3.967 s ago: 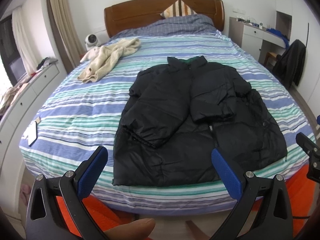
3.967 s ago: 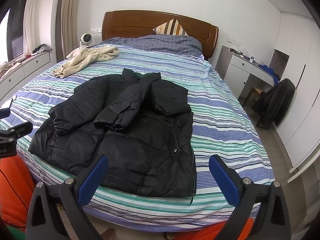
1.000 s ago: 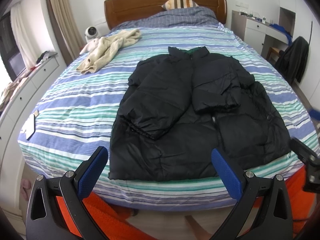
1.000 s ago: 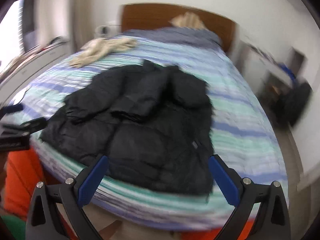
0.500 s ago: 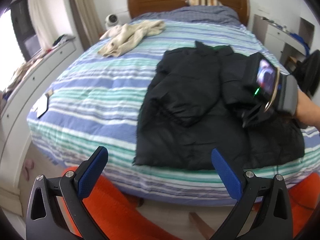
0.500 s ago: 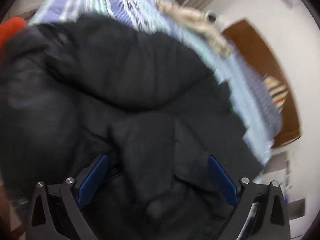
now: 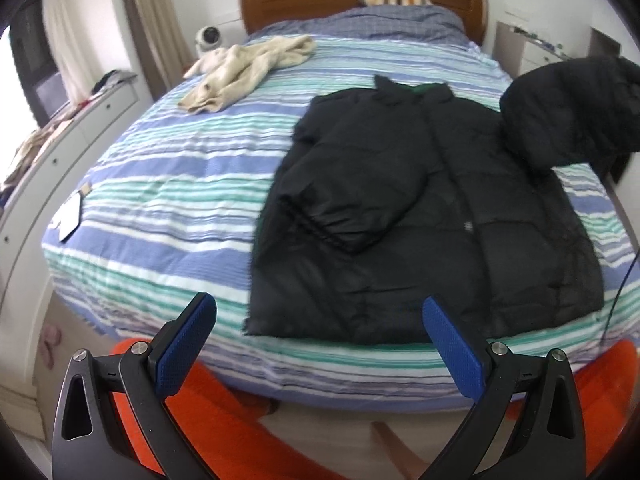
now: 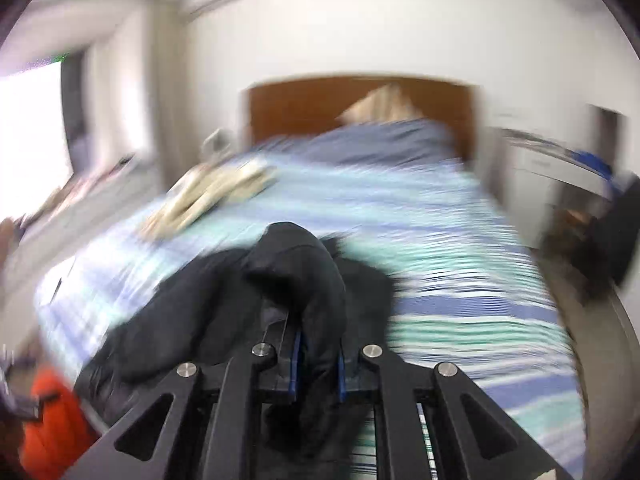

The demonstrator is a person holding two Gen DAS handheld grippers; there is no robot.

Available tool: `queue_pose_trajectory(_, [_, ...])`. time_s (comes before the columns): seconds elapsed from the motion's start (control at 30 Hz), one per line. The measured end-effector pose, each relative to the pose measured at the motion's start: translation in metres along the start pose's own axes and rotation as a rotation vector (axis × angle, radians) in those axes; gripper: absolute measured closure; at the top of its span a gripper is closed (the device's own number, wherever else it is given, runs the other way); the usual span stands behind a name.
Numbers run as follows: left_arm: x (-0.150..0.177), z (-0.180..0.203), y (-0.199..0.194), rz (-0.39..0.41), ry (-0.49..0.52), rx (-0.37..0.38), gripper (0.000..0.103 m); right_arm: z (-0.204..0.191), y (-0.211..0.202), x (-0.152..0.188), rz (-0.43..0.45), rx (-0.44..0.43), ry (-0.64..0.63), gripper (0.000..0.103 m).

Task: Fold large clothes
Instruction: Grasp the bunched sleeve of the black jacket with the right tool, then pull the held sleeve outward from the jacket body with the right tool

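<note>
My right tool (image 8: 316,364) is pinching a bunched fold of the black jacket (image 7: 420,216), lifted at the right of the left-wrist frame, while my left tool (image 7: 320,344) hangs spread wide at the bottom, before the striped bed (image 7: 168,184).

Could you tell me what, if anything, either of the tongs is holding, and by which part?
The right tongs are shut on the black jacket's sleeve, lifted off the bed. The left tongs hold nothing.

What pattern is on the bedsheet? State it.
The bedsheet has blue, teal-green and white stripes, clearest in the left wrist view.
</note>
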State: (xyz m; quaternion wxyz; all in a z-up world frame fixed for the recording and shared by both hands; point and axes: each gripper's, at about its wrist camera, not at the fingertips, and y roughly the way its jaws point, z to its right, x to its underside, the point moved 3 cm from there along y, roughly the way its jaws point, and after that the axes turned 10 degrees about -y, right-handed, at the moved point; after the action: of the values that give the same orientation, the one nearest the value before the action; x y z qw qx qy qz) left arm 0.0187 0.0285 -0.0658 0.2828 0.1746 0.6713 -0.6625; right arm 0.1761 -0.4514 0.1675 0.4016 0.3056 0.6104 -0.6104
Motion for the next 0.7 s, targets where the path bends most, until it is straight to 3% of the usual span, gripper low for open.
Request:
queue_pose_trajectory(0.1, [0.0, 0.016, -0.006, 0.015, 0.045, 0.015, 0.0, 0.071, -0.016, 0.018, -0.002, 0.13, 0.15, 0.09])
queue_pose_trajectory(0.3, [0.002, 0.023, -0.014, 0.031, 0.075, 0.014, 0.0, 0.183, -0.014, 0.11, -0.118, 0.341, 0.396, 0.09])
queue_pose_trajectory(0.43, [0.003, 0.017, -0.009, 0.018, 0.069, -0.013, 0.0, 0.222, 0.007, 0.182, -0.264, 0.427, 0.499, 0.09])
queue_pose_trajectory(0.53, [0.005, 0.014, -0.004, 0.003, 0.059, -0.027, 0.0, 0.238, 0.021, 0.225, -0.348, 0.44, 0.552, 0.09])
queue_pose_trajectory(0.7, [0.008, 0.012, 0.0, -0.004, 0.057, -0.042, 0.0, 0.245, 0.031, 0.262, -0.404, 0.462, 0.58, 0.089])
